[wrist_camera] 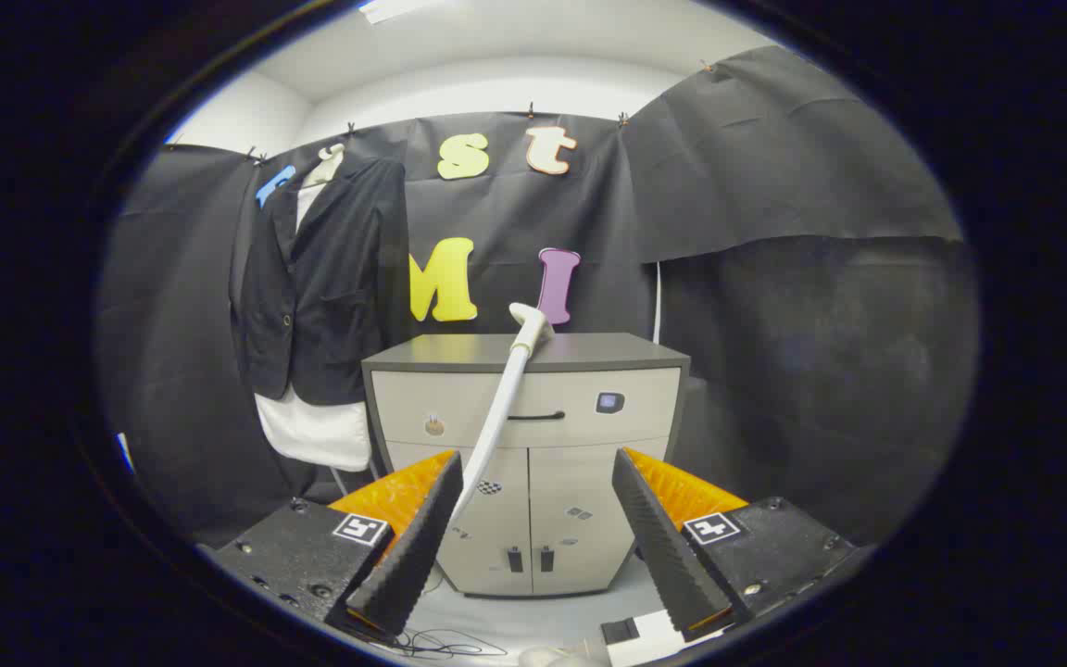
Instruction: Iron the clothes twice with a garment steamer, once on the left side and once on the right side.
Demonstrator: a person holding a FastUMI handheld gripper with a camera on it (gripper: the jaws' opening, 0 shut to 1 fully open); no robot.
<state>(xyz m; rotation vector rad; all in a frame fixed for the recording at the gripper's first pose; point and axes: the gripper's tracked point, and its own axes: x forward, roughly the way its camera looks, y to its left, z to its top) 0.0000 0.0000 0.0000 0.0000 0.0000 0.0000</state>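
Beyond the gripper's (533, 542) spread fingers stands a grey two-door cabinet (533, 463); a white garment steamer wand (508, 389) leans across its front, head on top. A black hanging jacket (320, 287) hangs beyond-left.

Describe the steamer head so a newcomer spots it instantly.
Find the grey-topped cabinet beyond the open gripper. On its top rests the steamer head, white and angled. Its pale hose slants down across the drawer front; the dark jacket hangs further left.
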